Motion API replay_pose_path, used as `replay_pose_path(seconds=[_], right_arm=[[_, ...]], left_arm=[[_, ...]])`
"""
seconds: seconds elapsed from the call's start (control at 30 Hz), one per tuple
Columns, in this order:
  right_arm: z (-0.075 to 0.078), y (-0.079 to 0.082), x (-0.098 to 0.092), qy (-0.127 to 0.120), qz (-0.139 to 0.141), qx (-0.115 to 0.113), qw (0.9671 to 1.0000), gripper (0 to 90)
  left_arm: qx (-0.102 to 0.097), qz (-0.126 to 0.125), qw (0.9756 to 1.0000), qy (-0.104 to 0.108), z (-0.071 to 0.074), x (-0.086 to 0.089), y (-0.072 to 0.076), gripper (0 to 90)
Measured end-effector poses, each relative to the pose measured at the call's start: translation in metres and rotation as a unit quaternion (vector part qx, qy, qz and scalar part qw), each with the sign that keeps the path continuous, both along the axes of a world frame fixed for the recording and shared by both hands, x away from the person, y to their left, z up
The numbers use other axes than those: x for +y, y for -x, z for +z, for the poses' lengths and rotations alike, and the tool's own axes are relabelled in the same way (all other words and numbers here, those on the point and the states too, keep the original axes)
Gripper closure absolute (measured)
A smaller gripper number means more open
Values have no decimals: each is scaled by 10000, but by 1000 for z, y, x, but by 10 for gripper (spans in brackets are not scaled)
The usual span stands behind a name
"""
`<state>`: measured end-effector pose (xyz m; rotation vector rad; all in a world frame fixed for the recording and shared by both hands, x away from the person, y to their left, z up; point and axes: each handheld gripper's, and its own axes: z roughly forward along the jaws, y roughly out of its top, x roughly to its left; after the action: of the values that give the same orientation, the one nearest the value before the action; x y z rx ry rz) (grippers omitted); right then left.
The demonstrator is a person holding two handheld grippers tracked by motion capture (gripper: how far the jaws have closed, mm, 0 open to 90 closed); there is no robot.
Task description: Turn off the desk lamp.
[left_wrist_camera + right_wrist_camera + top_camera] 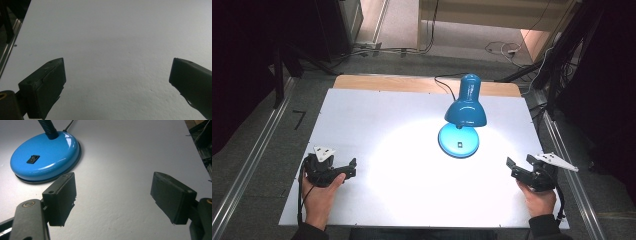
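A blue lamp (464,107) is seen standing on a white table (377,115), toward the far right part of it. Its round base (458,140) is set flat on the table, and a small black switch (33,159) is seen on top of the base. The lamp's shade (466,111) is tipped down over the base, and a bright pool of light is thrown on the table in front of it. A black cord (446,83) is led away from the lamp toward the far edge. The left gripper (351,167) is held by a hand (319,192) at the near left of the table, well apart from the lamp. Its jaws are spread wide, and nothing is held between them; bare table is seen there. The right gripper (510,165) is held by the other hand (539,197) at the near right, closer to the lamp. Its jaws are spread wide too, and nothing is gripped. In the right gripper view, the lamp's base is seen just past the left jaw, not touched by it.
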<state>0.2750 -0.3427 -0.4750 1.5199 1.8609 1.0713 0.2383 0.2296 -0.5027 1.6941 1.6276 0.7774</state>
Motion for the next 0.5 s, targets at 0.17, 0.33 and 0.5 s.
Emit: replay_pose_path(seconds=[0.17,0.33,0.5], right_arm=[[0,-3,6,81,90,-35,9999,195],[-1,-9,12,120,180,-32,9998,196],[-1,-11,18,147,276,-30,9995,199]], left_arm=[[-159,96,9998,-103,3,-1,2,10],[-239,60,9997,-78,4,-2,3,10],[-255,62,9996,-59,3,-2,3,10]])
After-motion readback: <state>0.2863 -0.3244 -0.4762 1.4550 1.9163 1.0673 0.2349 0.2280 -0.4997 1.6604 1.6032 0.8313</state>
